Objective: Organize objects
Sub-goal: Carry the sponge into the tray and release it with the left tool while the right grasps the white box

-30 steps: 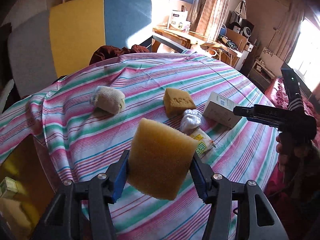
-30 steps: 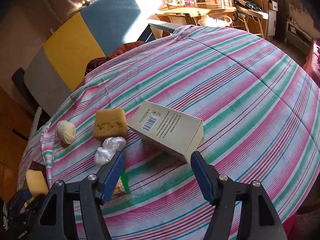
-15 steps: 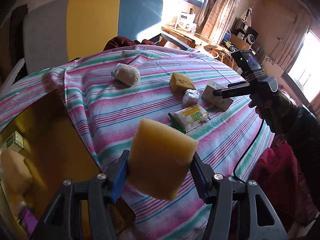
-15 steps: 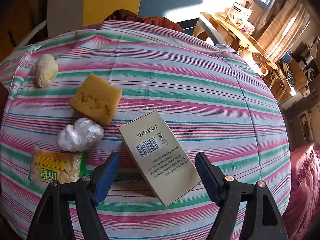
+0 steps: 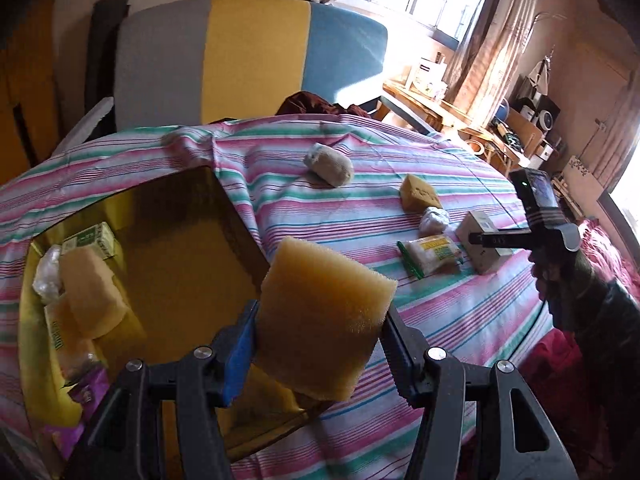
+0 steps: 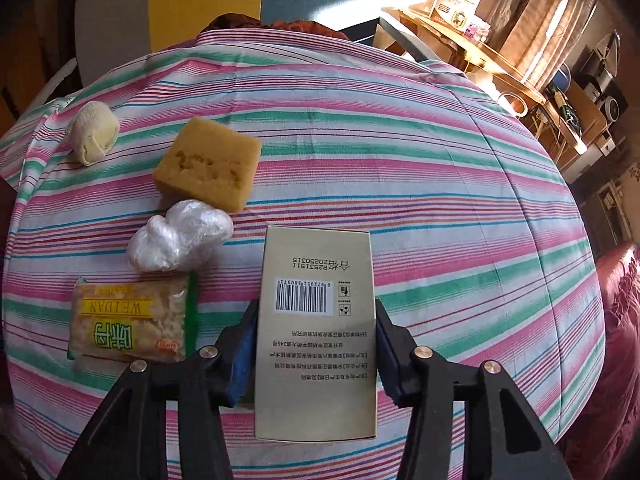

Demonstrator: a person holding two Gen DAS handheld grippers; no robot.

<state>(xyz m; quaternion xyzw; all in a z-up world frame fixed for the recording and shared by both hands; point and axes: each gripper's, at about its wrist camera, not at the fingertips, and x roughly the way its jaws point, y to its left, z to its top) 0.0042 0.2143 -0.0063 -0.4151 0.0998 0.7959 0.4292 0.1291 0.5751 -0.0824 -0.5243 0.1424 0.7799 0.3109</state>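
Observation:
My left gripper (image 5: 320,344) is shut on a yellow sponge (image 5: 324,316) and holds it in the air by the right edge of a yellow bin (image 5: 168,248), which holds another sponge, a small box and packets. My right gripper (image 6: 316,348) has its jaws around a beige carton (image 6: 316,332) lying on the striped tablecloth, blue pads against both long sides. Left of the carton lie a snack packet (image 6: 128,324), a clear plastic wad (image 6: 180,236), a second sponge (image 6: 208,164) and a rolled cloth (image 6: 92,132).
The striped cloth (image 6: 440,200) covers a round table. A grey, yellow and blue chair (image 5: 248,64) stands behind it, and a wooden desk (image 5: 440,108) with clutter stands at the back right. A red fabric heap (image 5: 560,360) lies to the right below the table.
My left gripper has carried the sponge leftward to the yellow bin. My right gripper has moved down over the carton and closed its jaws onto the carton's sides.

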